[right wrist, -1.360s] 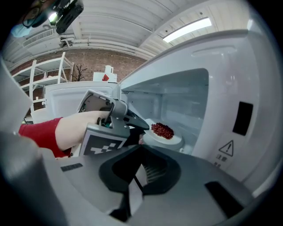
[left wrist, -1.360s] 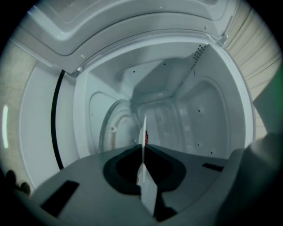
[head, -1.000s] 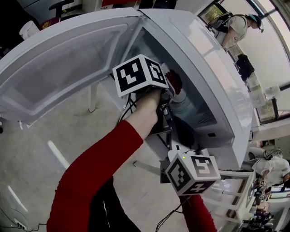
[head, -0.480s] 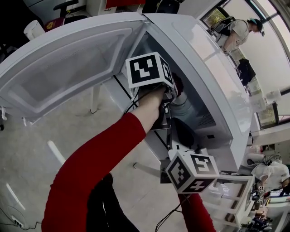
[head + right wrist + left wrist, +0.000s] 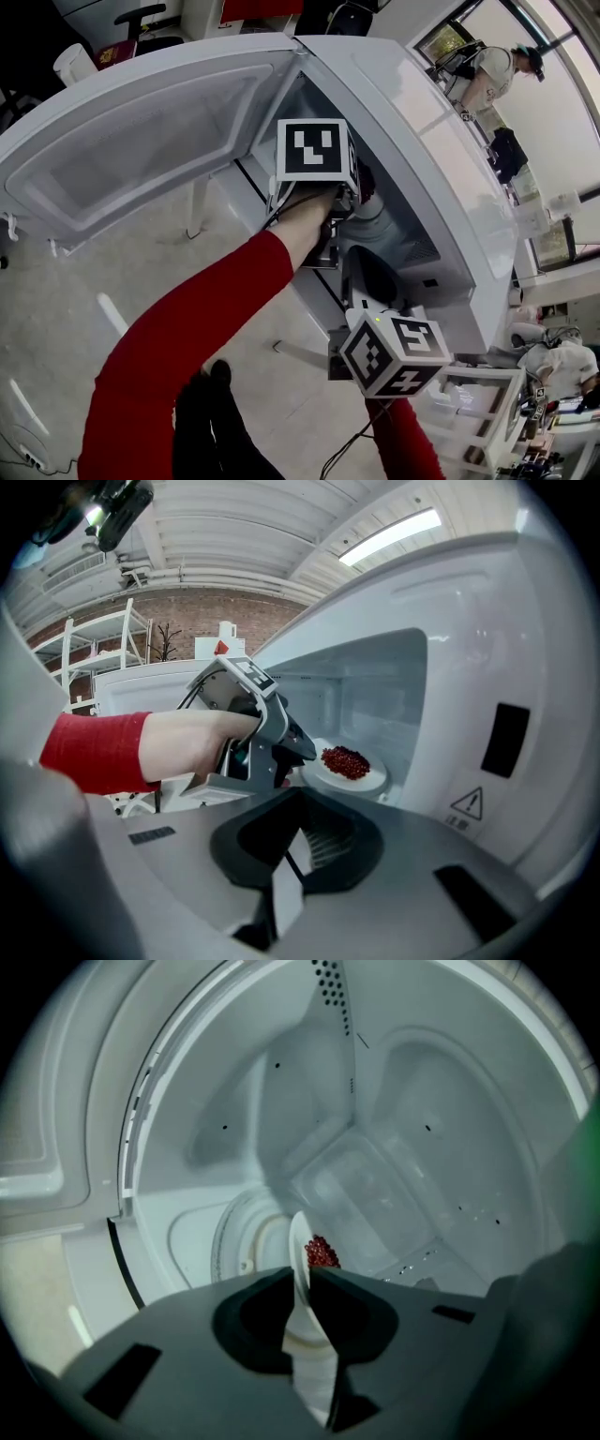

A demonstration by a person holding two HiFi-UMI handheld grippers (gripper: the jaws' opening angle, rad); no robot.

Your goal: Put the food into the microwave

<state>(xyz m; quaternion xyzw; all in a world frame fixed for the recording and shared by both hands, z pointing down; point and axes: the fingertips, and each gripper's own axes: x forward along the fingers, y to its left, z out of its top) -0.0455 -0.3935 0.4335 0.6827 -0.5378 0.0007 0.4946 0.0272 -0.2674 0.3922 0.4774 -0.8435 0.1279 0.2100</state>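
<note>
Placing step is basically done. The plate [image 5: 367, 780] with the red food [image 5: 345, 760] sits flat on the floor of the microwave [image 5: 422, 141] cavity, roughly centred, and it looks level from the right gripper view. The left gripper [image 5: 302, 1277] is reached into the cavity at the plate's near-left rim. Its fingers have just been opening and now stand a little apart, with the rim between them but not clamped as far as I can judge. So this is the release, not a carry. The right gripper [image 5: 295, 841] hangs outside, near the front right of the oven by the control panel. Its fingers look closed, with nothing between them. The door [image 5: 141, 141] is swung fully open to the left. Next move, my read: open the left fingers enough to clear the rim, then back straight out along the approach line. Don't lift or twist, or the plate drags and the food spills. After that comes swinging the door closed, and the idle right gripper looks free for that.
</note>
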